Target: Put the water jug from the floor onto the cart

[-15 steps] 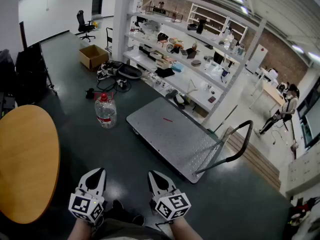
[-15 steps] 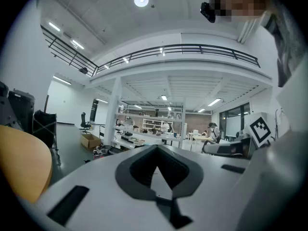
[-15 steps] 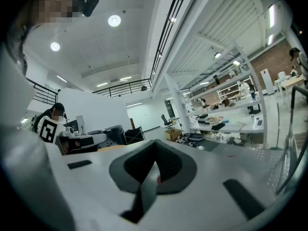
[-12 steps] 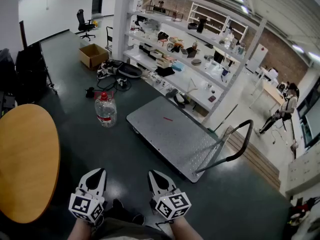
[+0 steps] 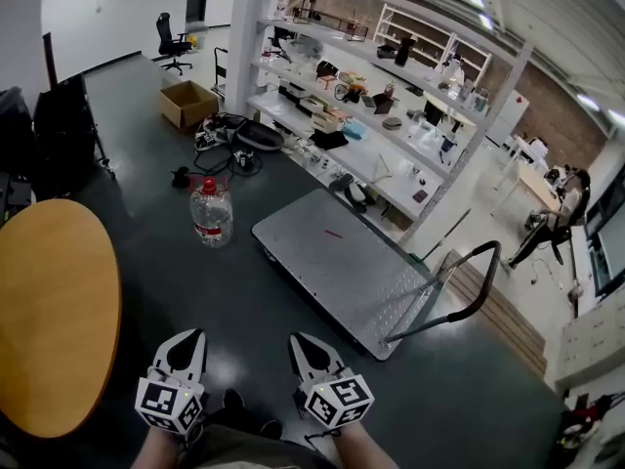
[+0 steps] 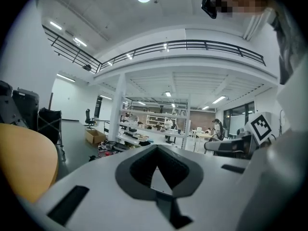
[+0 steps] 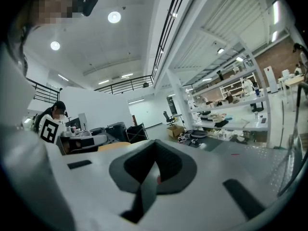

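Closest to me, both tools sit low at the near edge of the head view, side by side and pointing away from me. My left gripper has its jaws brought together with nothing between them. My right gripper is the same, jaws together and empty. Each carries its marker cube on the end nearest me, and both hang over the dark floor, well apart from anything I have to handle.

On the near left is a round wooden table. Ahead and to the right lies the cart, a flat grey platform set at an angle, with its black handle at the right end and a small red mark on the deck.

The water jug stands upright on the floor, left of the cart's far left corner, near it but not touching. It is clear plastic with a red cap and a red label.

Beyond the jug I see a tangle of cables on the floor, then an open cardboard box. White shelving loaded with small items runs along the far side of the cart. Dark cases stand at the far left, an office chair sits furthest back, and a person is at the far right
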Motion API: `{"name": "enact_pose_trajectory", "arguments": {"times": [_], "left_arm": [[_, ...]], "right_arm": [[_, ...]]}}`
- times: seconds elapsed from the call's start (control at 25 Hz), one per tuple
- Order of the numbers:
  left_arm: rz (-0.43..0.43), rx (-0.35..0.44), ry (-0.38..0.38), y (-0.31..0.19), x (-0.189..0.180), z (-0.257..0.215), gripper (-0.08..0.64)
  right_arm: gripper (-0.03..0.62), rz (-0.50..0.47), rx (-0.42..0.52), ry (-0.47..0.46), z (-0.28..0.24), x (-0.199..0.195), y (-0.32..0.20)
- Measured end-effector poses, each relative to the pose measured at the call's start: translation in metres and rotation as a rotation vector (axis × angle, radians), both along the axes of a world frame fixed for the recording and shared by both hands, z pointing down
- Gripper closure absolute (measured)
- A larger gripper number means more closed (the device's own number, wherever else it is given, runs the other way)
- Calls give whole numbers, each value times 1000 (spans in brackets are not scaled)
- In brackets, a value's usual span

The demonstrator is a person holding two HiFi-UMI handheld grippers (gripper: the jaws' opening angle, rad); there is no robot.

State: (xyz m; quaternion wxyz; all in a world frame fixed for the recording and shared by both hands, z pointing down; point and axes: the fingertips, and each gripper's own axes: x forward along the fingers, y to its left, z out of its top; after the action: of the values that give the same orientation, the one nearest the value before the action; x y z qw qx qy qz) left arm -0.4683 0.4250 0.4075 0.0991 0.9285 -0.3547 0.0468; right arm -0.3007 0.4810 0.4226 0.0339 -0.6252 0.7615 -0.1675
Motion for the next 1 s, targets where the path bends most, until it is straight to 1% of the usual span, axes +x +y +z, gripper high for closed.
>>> {"name": "enact_pose_trajectory", "arguments": {"times": [0.12,0.28,0.48,0.6,0.72,0.84,1.0], "left_arm": [[-6,-15,12,-18,-6,6,555],[-10,-32,29,-44,-7,9,555],[18,-23,37,-78,-9,8,555],[35,-32,41,-93,-14,12,555],[45,-42,39,-105,-20,18,555],[37,-61,41,-112,-25,26,555],[14,-78,42,-117,-29,32,555]], "right_arm": [[603,2,-1,-4,2,-5,-20],[603,31,9,-28,-1,-4,-47],[603,66,10,-41,-1,-6,-82],[603,89,5,-58,5,-11,-97],[603,95,-18,-65,13,-22,-105],[603,84,-50,-61,24,-29,-107],[603,80,-77,-67,33,-24,-116]]}}
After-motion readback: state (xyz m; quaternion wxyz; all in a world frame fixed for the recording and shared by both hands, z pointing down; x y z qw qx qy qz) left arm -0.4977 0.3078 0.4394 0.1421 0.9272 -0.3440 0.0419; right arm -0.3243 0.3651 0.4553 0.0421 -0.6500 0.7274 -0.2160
